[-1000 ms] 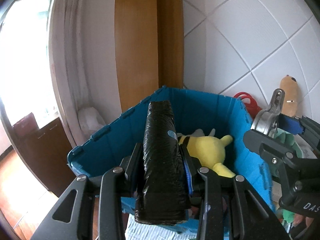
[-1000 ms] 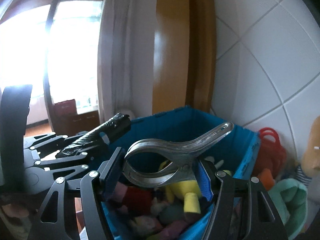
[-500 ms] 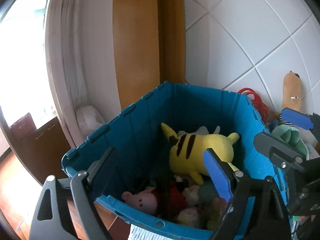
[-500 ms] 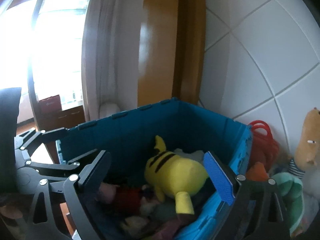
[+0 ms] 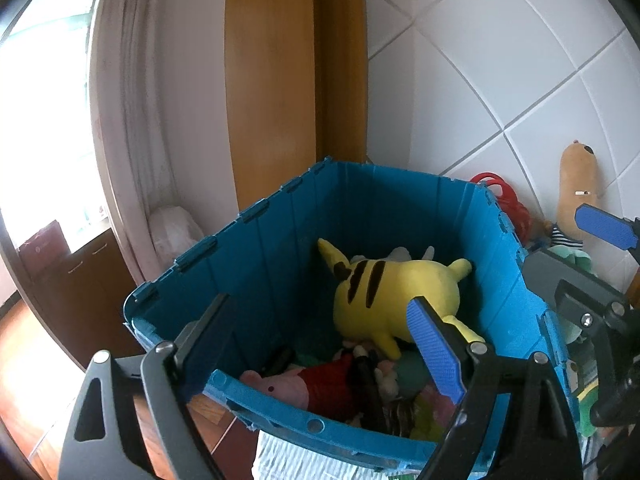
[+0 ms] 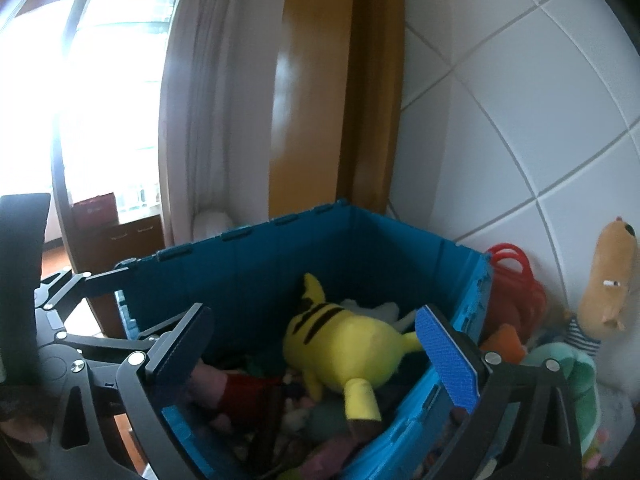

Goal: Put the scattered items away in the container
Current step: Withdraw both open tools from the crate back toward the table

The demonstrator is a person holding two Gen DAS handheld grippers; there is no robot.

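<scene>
A blue plastic crate (image 5: 280, 264) (image 6: 248, 264) stands against the tiled wall, holding a yellow striped plush (image 5: 392, 292) (image 6: 344, 344), a pink pig plush (image 5: 280, 386) and several other toys. A black roll (image 5: 370, 392) lies among them. My left gripper (image 5: 324, 344) is open and empty over the crate's near rim. My right gripper (image 6: 316, 348) is open and empty over the crate, and shows at the right of the left wrist view (image 5: 592, 264). The metal clip is hidden.
Beside the crate on the right lie a brown plush (image 5: 580, 192) (image 6: 608, 280) leaning on the wall, a red handled thing (image 5: 504, 196) (image 6: 516, 280) and a green plush (image 6: 568, 380). A wooden door frame (image 5: 296, 80) and white curtain (image 5: 132, 120) stand behind.
Both grippers opened: the left let go of the black roll and the right let go of the metal clip, which dropped into the crate. Both now sit a little higher.
</scene>
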